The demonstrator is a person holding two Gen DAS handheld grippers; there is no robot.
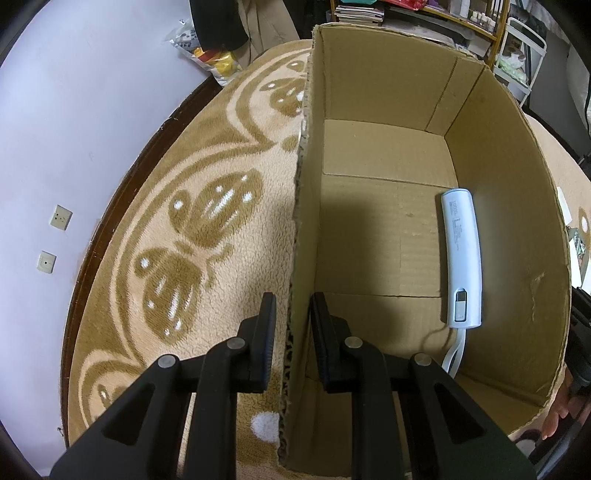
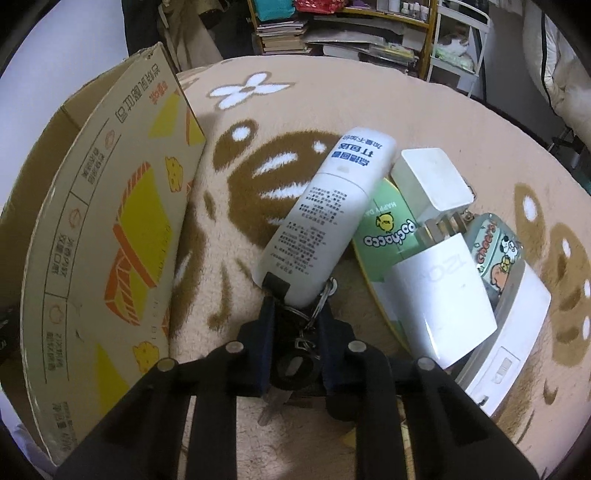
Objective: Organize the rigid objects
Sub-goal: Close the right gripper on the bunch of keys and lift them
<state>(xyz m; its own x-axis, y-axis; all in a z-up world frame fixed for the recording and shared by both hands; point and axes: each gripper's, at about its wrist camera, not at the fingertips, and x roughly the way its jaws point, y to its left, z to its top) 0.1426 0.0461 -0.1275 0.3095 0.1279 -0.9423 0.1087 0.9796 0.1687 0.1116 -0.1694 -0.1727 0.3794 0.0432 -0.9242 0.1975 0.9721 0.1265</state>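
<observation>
A cardboard box (image 1: 509, 229) stands open on a beige patterned blanket. Inside it a white power bank (image 1: 463, 258) with a white cable (image 1: 455, 354) lies against the right wall. My left gripper (image 1: 293, 325) straddles the box's left wall and is shut on it. In the right wrist view the box's printed outer side (image 2: 110, 221) leans at the left. My right gripper (image 2: 295, 314) is shut on a bunch of keys (image 2: 295, 369), whose rings join a white printed tube (image 2: 325, 218) lying ahead of the fingertips. One key (image 2: 271, 404) hangs below.
Right of the tube lies a pile: a green Pochacco item (image 2: 384, 229), two white chargers (image 2: 432, 181) (image 2: 443, 295), a cartoon case (image 2: 495, 251), a flat white device (image 2: 513, 332). Shelves of books (image 2: 284, 33) stand behind. A hand (image 1: 557, 417) shows at the box's near right corner.
</observation>
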